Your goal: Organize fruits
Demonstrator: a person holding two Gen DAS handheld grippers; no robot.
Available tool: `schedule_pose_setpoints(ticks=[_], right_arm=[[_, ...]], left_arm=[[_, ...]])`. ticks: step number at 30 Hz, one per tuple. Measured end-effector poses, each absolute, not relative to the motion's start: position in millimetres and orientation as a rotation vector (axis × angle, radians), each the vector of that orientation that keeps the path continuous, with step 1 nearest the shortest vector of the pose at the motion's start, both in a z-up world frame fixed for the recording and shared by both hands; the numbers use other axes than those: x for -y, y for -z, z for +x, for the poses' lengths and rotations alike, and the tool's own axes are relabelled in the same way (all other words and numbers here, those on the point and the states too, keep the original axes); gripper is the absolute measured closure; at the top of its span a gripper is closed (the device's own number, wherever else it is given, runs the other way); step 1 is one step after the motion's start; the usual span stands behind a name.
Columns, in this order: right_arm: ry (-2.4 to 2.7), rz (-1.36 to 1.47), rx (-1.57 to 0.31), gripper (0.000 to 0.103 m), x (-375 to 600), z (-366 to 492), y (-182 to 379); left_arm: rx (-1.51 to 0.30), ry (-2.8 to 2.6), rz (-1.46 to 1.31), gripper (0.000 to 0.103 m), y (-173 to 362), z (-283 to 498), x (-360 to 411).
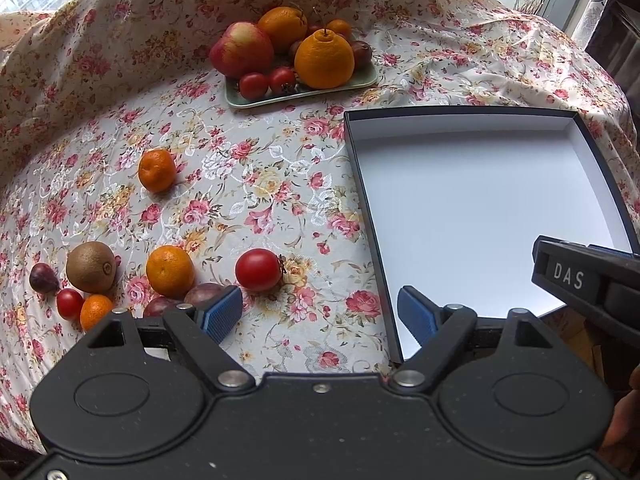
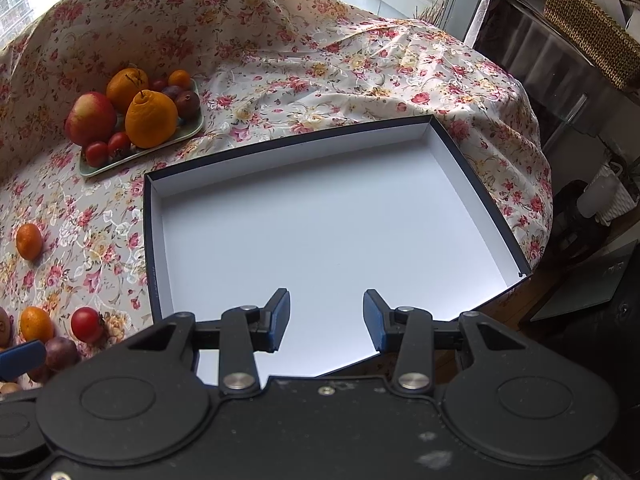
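Fruits (image 1: 170,270) are scattered loose on the desk (image 1: 280,208) beside the bare box (image 2: 320,232); both the left tongs (image 1: 320,316) and right tongs (image 2: 326,320) are held released, ready for sorting.

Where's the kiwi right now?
The kiwi lies on the floral tablecloth at the left edge of the left wrist view, between a dark plum and a mandarin, with a cherry tomato just in front.
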State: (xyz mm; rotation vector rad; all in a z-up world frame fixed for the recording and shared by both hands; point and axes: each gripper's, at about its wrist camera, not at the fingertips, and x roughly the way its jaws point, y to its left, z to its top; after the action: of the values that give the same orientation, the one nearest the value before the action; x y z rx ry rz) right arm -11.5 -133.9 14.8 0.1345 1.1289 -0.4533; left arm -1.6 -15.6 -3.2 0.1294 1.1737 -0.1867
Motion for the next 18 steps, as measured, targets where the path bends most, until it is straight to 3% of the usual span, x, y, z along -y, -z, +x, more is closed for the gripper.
schedule_pose_setpoints(ticks=[18], right_arm=[[0.448, 0.137, -1.129, 0.06, 133.0, -10.6, -16.2]], left_arm=[[-1.179, 0.187, 0.131, 0.019, 5.3, -1.8, 15.6]])
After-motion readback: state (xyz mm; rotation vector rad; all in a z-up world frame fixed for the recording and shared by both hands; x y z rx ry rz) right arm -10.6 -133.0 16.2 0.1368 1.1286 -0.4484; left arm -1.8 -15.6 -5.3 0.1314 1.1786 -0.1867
